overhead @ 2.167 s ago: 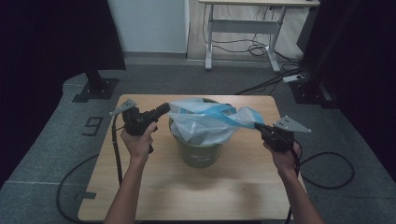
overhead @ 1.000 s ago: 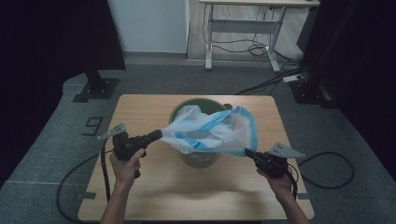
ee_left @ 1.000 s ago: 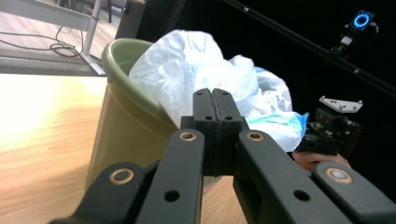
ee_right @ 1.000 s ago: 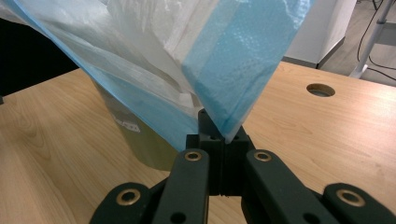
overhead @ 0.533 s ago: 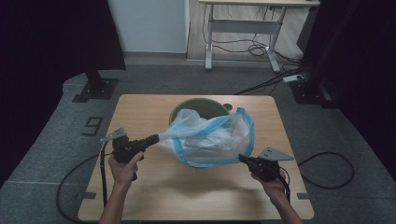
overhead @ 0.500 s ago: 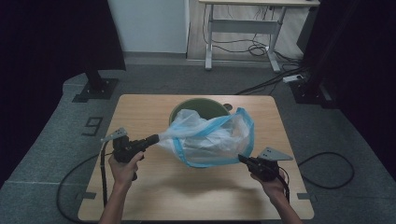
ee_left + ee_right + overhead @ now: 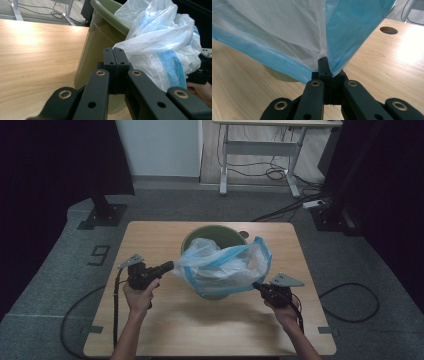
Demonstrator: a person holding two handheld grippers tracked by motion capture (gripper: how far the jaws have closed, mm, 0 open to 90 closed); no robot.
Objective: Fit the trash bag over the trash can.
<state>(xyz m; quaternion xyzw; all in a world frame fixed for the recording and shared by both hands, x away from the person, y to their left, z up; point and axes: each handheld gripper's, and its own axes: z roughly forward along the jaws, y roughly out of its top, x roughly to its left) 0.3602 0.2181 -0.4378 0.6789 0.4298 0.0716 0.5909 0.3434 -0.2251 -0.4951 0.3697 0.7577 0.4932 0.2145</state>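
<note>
A green bucket stands mid-table. A clear plastic bag with a blue band is stretched over its near rim between both grippers. My left gripper is shut on the bag's left corner. In the left gripper view the closed gripper pinches white film, with the bucket just behind and the bag bulging to the right. My right gripper is shut on the bag's lower right edge. The right gripper view shows that gripper clamped where the blue band meets the bag.
The wooden table has a round cable hole behind the bucket, also seen as the hole in the right gripper view. Gripper cables trail off both sides onto the grey floor. A desk frame stands far back.
Both hands have come down and toward the table's near side, still gripping the bag. The bag has been drawn off the bucket's top toward its front rim and stretched wider.
</note>
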